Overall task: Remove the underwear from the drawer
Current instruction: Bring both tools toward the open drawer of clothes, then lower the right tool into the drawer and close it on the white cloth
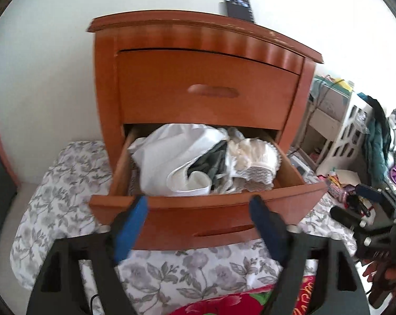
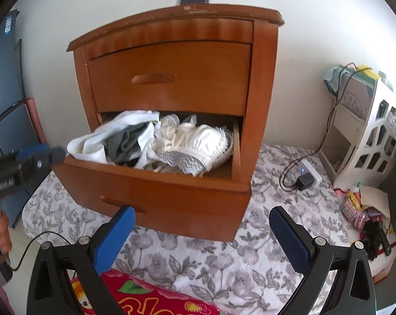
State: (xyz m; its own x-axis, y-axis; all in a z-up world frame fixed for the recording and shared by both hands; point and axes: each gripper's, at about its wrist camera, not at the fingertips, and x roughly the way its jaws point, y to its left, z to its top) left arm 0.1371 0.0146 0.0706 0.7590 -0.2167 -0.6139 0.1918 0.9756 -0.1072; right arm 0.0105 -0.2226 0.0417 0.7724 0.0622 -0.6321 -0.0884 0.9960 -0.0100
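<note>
My left claw (image 1: pixel 198 204) and right claw (image 2: pixel 201 216) hang spread, empty, before the open drawer's front edge (image 1: pixel 211 202); crumpled white underwear (image 1: pixel 171 157) heaped inside.

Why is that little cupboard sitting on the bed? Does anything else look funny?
Yes, the wooden cupboard stands on a flowery bedsheet, an odd spot. Its lower drawer hangs open with clothes heaped in a messy pile. The top edge looks chipped.
</note>
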